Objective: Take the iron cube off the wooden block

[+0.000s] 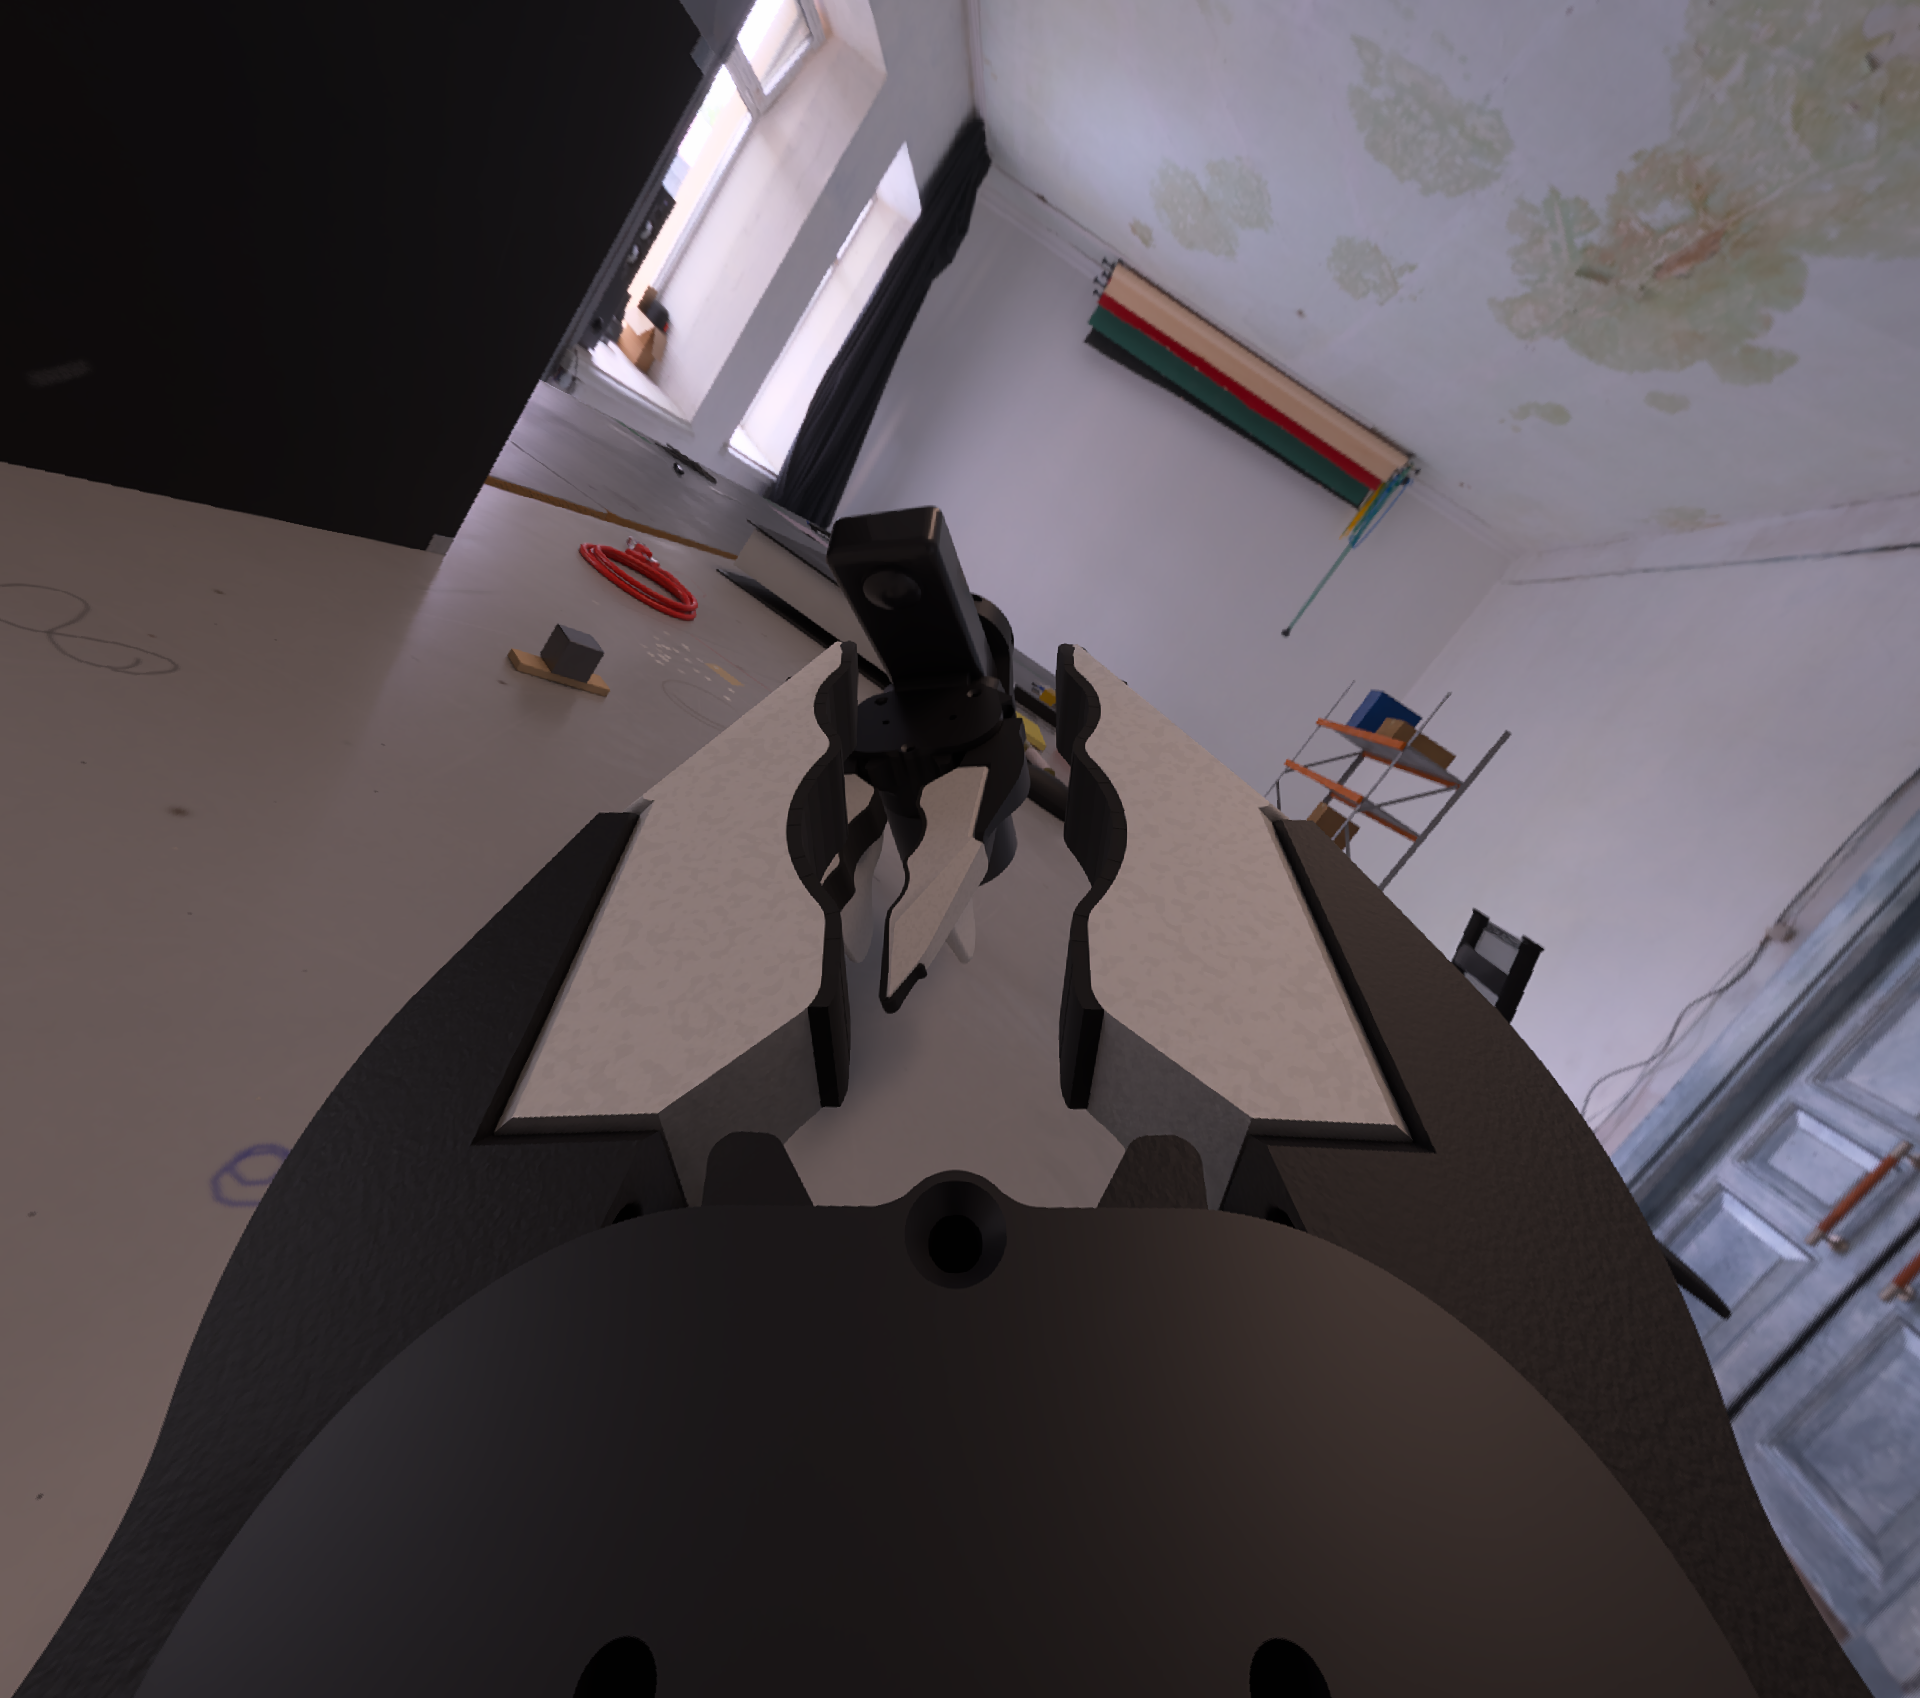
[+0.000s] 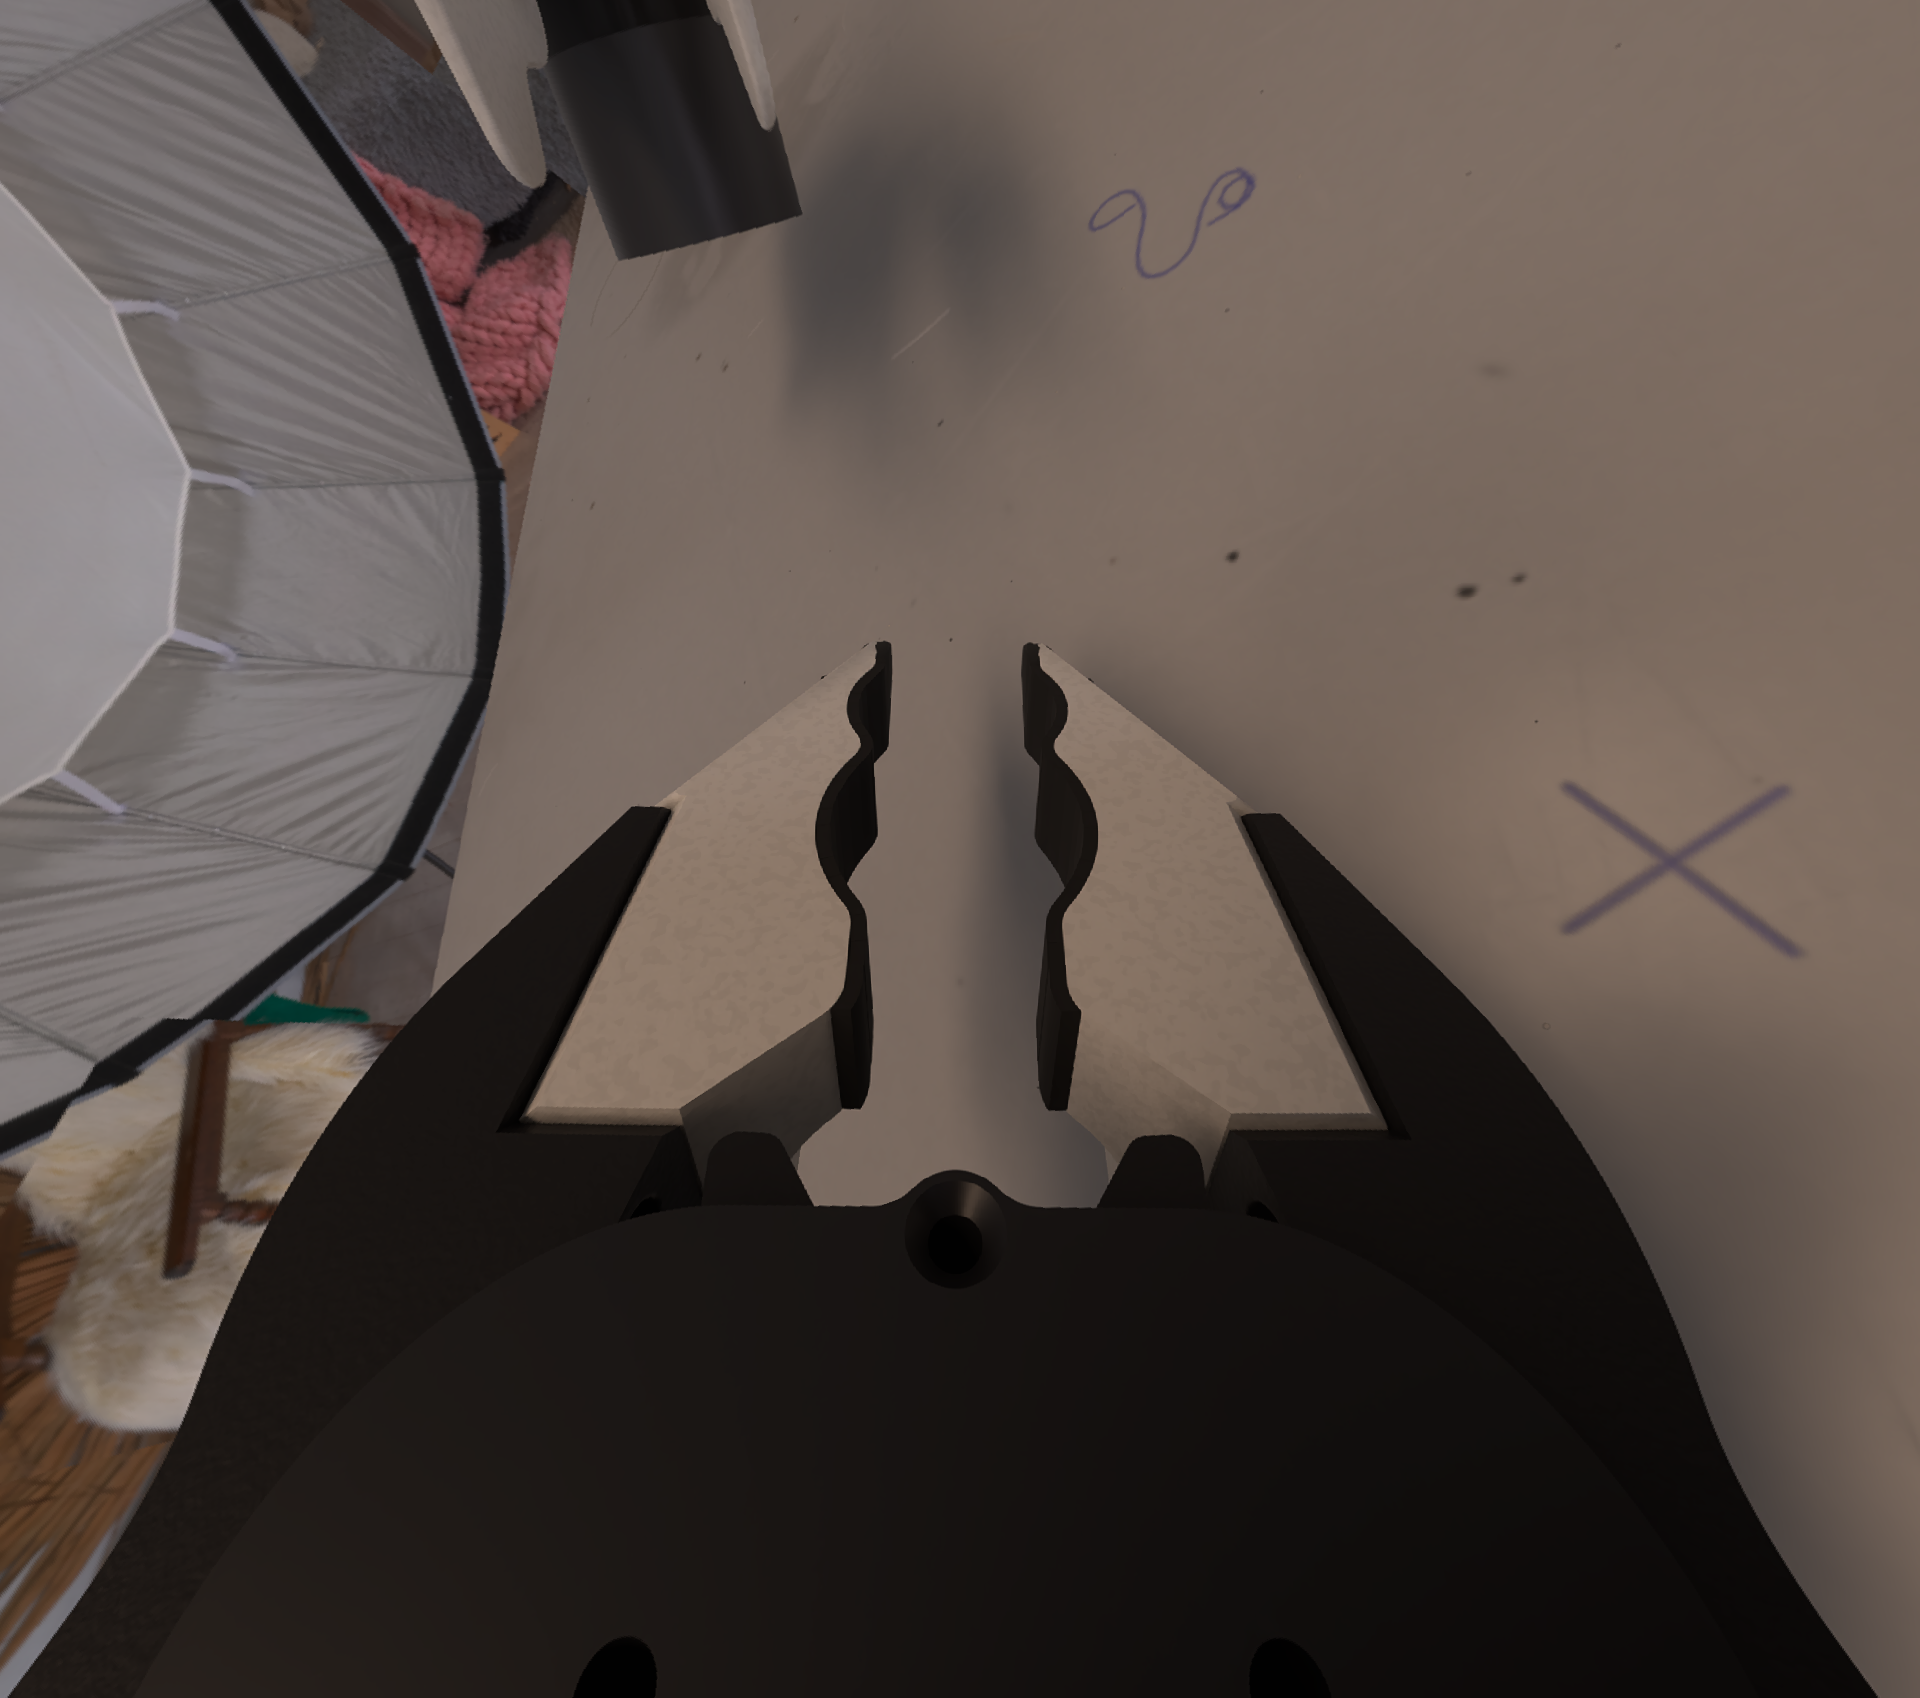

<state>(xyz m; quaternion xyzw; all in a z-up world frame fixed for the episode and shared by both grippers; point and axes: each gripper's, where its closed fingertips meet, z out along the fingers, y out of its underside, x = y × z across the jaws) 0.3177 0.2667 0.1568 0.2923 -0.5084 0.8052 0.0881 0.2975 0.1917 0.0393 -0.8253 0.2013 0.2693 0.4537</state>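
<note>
In the left wrist view a dark grey iron cube (image 1: 570, 649) sits on a flat wooden block (image 1: 551, 675) far off on the pale table (image 1: 260, 817), to the upper left of my left gripper (image 1: 956, 661). That gripper is open and empty, well short of the cube. The right gripper (image 1: 902, 910) hangs just beyond its fingertips, pointing down. In the right wrist view my right gripper (image 2: 956, 651) is open and empty over bare table (image 2: 1351, 401); cube and block are out of that view. The left gripper's handle and fingers (image 2: 665, 90) show at the top.
A red cable coil (image 1: 636, 576) lies on the floor beyond the table. A metal shelf (image 1: 1371, 775) stands at the right wall. A large white umbrella diffuser (image 2: 208, 505) sits beside the table's left edge. Pen marks, including a cross (image 2: 1678, 864), are on the table.
</note>
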